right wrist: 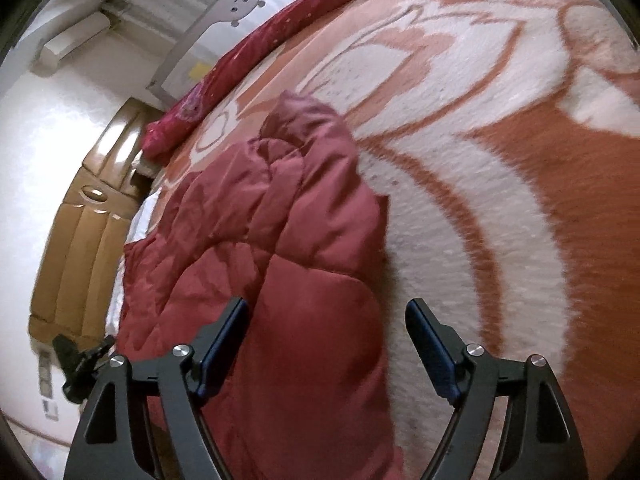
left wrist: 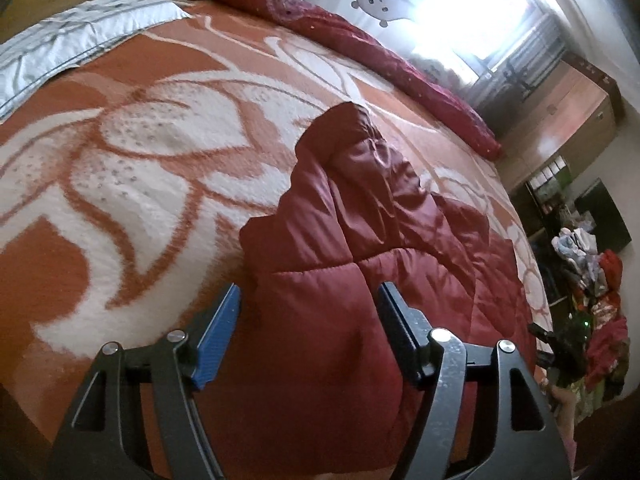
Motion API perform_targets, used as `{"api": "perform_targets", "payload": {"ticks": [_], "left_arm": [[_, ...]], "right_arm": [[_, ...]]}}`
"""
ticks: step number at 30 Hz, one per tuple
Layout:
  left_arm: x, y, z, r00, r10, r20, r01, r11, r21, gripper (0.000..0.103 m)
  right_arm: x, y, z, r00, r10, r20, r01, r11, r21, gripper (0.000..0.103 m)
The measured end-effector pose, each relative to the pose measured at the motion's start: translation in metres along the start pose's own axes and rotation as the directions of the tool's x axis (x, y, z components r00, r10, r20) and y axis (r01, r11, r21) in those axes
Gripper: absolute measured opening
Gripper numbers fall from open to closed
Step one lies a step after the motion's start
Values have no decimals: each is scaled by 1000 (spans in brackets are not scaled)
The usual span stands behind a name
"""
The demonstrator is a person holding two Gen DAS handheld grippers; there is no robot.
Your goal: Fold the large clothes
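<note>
Lying lengthwise ahead, the red padded jacket (left wrist: 360,240) is straddled at its near end by both spread grippers, left gripper (left wrist: 310,308) and right gripper (right wrist: 326,320), equally near.

Daylight floods in from a window (left wrist: 476,12) far ahead and to the right of the left gripper (left wrist: 310,320), blown out to pure white with haze bleeding over the frame around it. The same light glares off the white wall (right wrist: 60,168) left of the right gripper (right wrist: 326,332), washing out its detail. The red quilted jacket (left wrist: 360,216) shows soft sheen on its folds and casts a dim shadow on the orange-and-white blanket (right wrist: 500,208) beside it. Both views bend strongly, with dark vignetted corners. The right wrist view is slightly smeared toward its edges; the clothes pile (left wrist: 596,280) far right is soft and murky.
</note>
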State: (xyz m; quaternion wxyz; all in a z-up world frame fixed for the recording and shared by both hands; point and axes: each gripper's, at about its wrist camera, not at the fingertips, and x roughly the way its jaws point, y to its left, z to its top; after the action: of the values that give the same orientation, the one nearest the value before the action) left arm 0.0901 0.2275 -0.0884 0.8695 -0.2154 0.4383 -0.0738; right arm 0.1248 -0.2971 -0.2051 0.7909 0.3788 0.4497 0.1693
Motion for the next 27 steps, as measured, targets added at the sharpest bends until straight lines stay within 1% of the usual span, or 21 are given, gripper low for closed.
{"api": "perform_targets", "payload": {"ticks": [4,10,13,18,25,27], "left_arm": [[-5,-10,-1,1000,6,13,-6,999,34,69],[-9,-35,-4,1000,-4,22,2,996,94,69],[-10,-46,-7,1000,-17,19,14,993,116,69],[-13,-65,-12,1000,-17,22,13,988,157,69],[-6,-100,-24,1000,1,12,-4,973,230,69],[-1,-111,-28,1000,5,2,-5,968,250,69]], "right_arm": [[-14,-5,-3,999,-25,42,25,1000,6,82],[-27,11,-7,995,-48,83,51,998,-40,82],[-34,25,-9,993,-57,104,66,994,-82,82],[-40,49,-15,989,-59,133,80,984,-156,82],[-32,97,-32,987,-60,151,103,950,-294,82],[-27,109,-38,987,-53,150,99,943,-319,82]]}}
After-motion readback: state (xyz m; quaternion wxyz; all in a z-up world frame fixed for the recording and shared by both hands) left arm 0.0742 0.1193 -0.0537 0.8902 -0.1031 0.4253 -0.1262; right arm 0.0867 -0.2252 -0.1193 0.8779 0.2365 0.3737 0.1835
